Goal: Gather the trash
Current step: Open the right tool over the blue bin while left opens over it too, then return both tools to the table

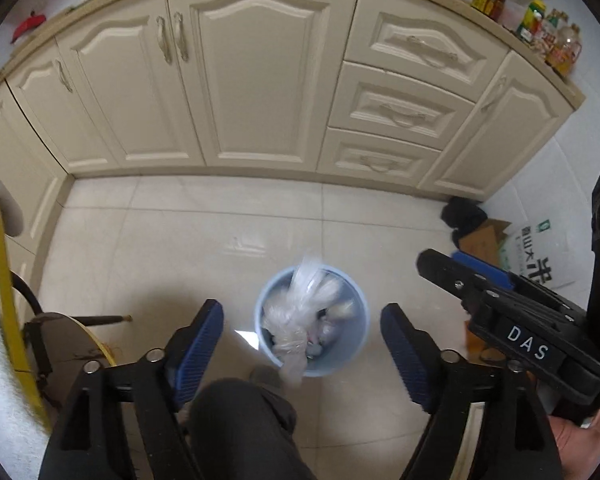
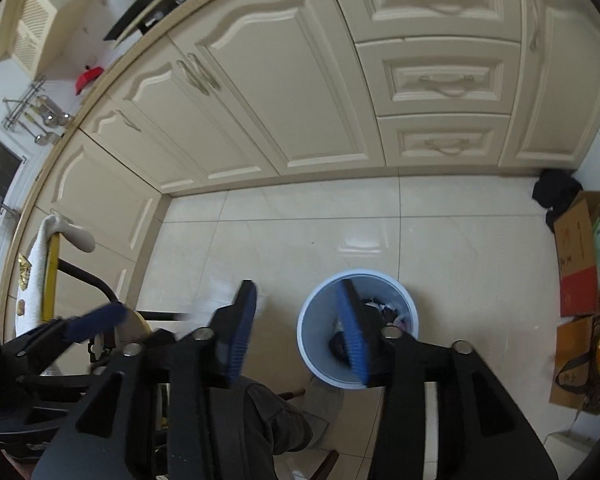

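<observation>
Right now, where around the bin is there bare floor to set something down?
Bare cream tile floor lies between the cream cabinet fronts and the pale blue round plastic bin, and also right of the bin. It is crowded by the brown cardboard boxes in the right corner and around the yellow-framed chair on the left.

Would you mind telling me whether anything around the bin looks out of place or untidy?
Yes: a clear plastic bag sticks up out of the pale blue bin and droops over its near rim, not fully inside. Nothing looks spilled on the floor tiles around it.
</observation>
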